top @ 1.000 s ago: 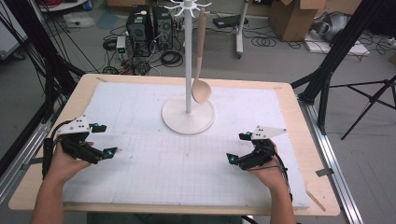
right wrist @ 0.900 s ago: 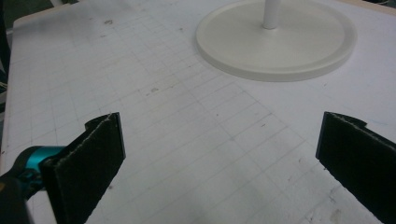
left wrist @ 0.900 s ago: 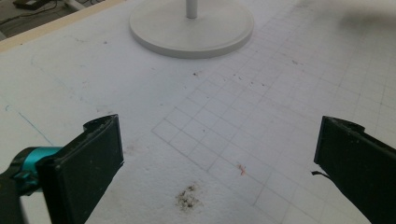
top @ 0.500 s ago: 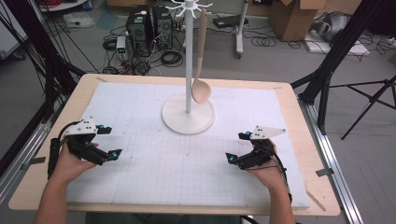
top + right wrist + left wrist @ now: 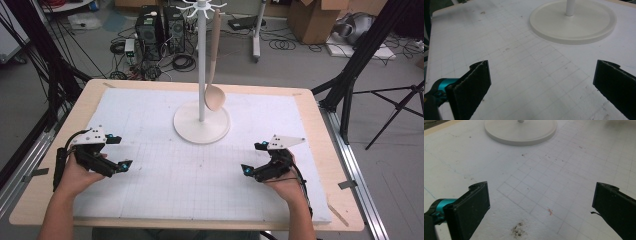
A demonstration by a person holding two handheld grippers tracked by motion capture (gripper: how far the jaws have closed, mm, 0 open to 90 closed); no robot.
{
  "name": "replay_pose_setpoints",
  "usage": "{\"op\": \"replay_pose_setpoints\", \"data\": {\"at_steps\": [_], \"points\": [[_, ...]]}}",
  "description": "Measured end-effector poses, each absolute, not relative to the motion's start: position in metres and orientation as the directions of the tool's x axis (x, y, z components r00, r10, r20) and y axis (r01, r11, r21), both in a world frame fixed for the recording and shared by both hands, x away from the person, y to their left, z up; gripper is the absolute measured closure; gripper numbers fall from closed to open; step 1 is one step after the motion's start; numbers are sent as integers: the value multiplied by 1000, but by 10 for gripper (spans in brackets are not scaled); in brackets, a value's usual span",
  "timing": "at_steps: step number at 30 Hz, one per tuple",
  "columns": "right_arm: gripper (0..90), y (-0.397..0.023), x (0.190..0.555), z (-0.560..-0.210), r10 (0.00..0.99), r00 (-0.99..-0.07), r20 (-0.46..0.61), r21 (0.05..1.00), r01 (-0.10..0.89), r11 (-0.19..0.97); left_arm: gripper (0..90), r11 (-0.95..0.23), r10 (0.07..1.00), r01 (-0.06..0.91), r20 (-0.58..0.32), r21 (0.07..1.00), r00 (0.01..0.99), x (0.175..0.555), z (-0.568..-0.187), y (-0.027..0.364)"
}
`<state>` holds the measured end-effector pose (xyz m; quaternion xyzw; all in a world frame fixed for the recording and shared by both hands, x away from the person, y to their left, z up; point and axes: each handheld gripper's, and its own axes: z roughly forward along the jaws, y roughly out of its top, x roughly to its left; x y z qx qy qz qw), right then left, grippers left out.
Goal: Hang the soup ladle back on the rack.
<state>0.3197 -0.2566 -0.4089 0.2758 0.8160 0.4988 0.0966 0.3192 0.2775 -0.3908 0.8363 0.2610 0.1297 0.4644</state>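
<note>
Stand's pole [image 5: 570,7] and far rim of its base [image 5: 520,135] cut off at twelve o'clock in both gripper views.

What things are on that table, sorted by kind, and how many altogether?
White hook stand: 1
Wooden spoon, hanging on the stand: 1
Hand-held gripper, left and right, both open and empty: 2
Total: 4

left gripper [image 5: 541,202] jaws wide apart | white stand base [image 5: 520,131] ahead | gridded mat [image 5: 564,170] below
</note>
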Motion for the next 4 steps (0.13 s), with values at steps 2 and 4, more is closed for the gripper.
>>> {"op": "replay_pose_setpoints", "data": {"at_steps": [2, 4], "points": [[0, -257, 320, -409, 547, -830, 113, 868, 350, 352, 16, -436, 553, 313, -23, 844, 833, 319, -390, 277], [0, -257, 319, -409, 546, -830, 117, 867, 353, 351, 16, -438, 552, 315, -25, 842, 834, 320, -391, 277]]}}
